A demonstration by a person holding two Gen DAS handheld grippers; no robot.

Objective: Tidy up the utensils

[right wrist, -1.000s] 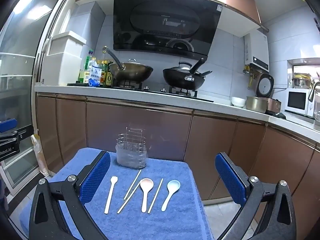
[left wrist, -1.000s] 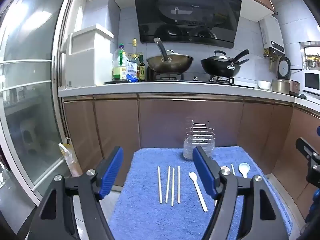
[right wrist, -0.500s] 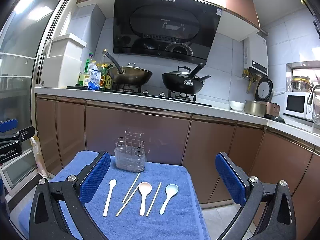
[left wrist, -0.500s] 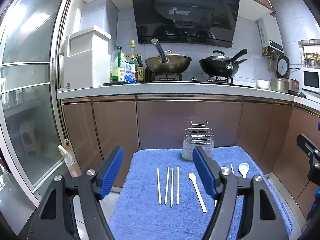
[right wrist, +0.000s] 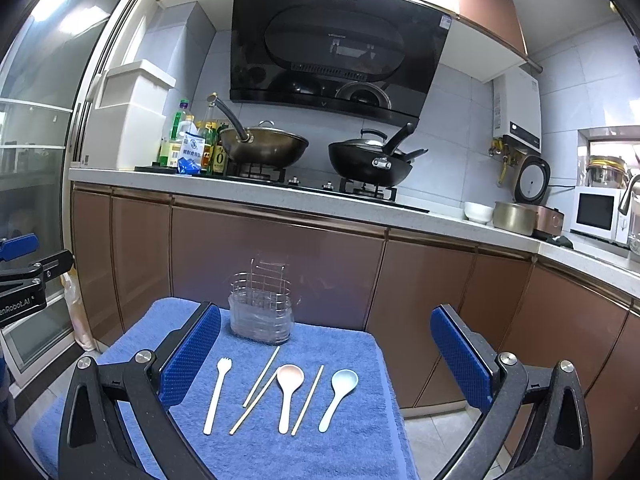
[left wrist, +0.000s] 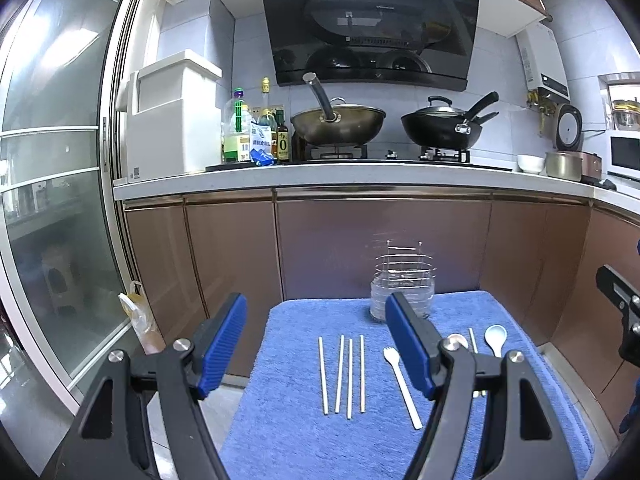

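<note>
A blue towel [left wrist: 288, 436] [right wrist: 352, 448] covers a small table. On it lie several pale chopsticks [left wrist: 343, 374] side by side, a white fork [left wrist: 402, 386] [right wrist: 214, 394], a pink spoon [right wrist: 287, 390], a light blue spoon [left wrist: 495, 338] [right wrist: 338, 394] and more chopsticks [right wrist: 260, 384]. A wire utensil holder [left wrist: 402, 288] [right wrist: 261, 308] stands upright at the towel's far edge. My left gripper [left wrist: 316, 344] hovers open above the near side, nothing between its blue pads. My right gripper [right wrist: 326, 358] is open too, empty, above the spoons.
Brown cabinets and a white countertop [left wrist: 360, 174] run behind the table, bearing two woks [right wrist: 264, 146], bottles and a rice cooker [right wrist: 534, 176]. A glass sliding door [left wrist: 52, 200] is at the left, with a plastic bag [left wrist: 138, 320] on the floor beside it.
Both views have shifted only slightly; the utensils and holder lie where they were, and both grippers stay open.
</note>
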